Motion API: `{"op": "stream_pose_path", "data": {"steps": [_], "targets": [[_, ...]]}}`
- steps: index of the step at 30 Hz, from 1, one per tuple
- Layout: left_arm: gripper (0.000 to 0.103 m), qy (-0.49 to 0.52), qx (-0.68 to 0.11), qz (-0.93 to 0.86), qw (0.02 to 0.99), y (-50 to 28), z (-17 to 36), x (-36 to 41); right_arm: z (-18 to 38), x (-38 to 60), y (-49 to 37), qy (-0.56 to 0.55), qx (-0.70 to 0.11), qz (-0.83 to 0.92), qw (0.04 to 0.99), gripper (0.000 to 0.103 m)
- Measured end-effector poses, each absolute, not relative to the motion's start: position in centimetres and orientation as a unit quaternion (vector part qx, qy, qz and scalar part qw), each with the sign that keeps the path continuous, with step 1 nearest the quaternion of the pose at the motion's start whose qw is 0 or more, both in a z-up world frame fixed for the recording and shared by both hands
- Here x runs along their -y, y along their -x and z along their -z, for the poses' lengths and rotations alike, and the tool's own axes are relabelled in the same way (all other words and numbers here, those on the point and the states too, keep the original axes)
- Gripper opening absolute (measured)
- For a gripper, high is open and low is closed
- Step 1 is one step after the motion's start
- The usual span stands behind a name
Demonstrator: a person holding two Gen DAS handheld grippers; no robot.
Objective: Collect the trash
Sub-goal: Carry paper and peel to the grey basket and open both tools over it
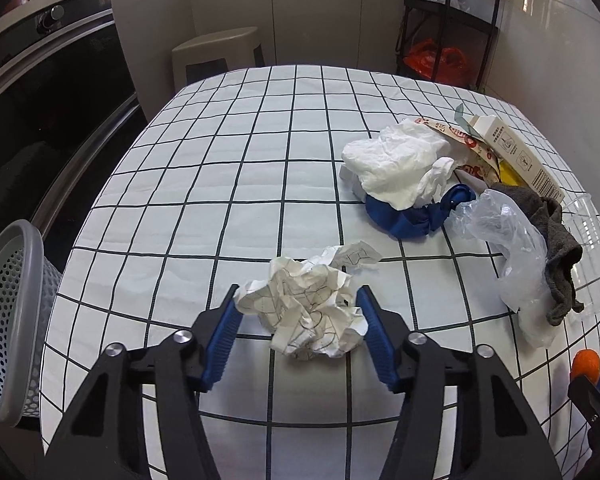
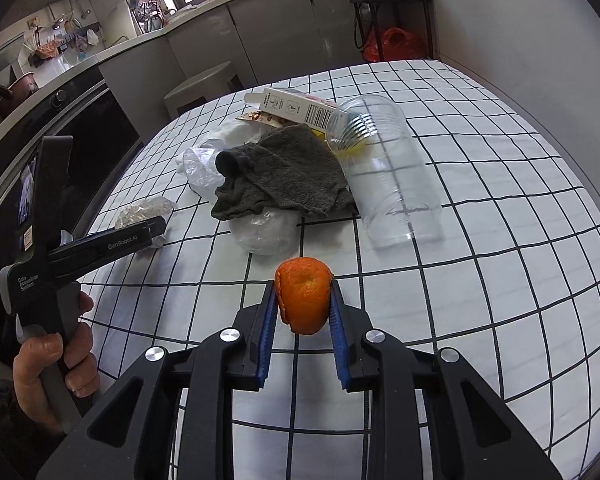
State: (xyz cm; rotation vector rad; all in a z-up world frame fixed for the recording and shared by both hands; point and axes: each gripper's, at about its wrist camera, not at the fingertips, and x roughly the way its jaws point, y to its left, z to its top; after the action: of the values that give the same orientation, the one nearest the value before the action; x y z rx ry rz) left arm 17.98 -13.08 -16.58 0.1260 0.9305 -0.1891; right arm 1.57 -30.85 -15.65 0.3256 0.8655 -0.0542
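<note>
My left gripper [image 1: 296,300] holds the paper ball [image 1: 308,312], my right gripper [image 2: 302,300] holds the orange peel [image 2: 303,300], and lots of trash waits at the table's [image 1: 240,168] far right corner.

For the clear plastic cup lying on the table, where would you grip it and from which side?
The clear plastic cup lies on its side, open mouth toward the camera, base against the carton. I would probably pinch the near rim, one finger inside, coming from the front-right, since the grey cloth crowds its left. Its thin wall may flex.
</note>
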Motion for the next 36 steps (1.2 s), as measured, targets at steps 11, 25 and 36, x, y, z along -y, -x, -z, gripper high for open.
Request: {"op": "stream_pose_path", "data": {"steps": [11, 25, 36], "targets": [[0.035, -0.051, -0.424, 0.098, 0.899, -15.1, 14.3, 11.7, 15.3, 29.7, -1.6, -0.146, -0.413, 0.015, 0.899, 0.024], [0.033, -0.042, -0.379, 0.053, 0.923, -7.8, 7.6, 2.1, 10.7, 20.9, -1.5, -0.100, -0.373, -0.077, 0.919, 0.024], [0.034, -0.012, -0.367, -0.085, 0.926, -8.4, 6.1, -13.6, 6.8, 5.3, -6.7, -0.067, -0.363, -0.215, 0.904, 0.024]]}}
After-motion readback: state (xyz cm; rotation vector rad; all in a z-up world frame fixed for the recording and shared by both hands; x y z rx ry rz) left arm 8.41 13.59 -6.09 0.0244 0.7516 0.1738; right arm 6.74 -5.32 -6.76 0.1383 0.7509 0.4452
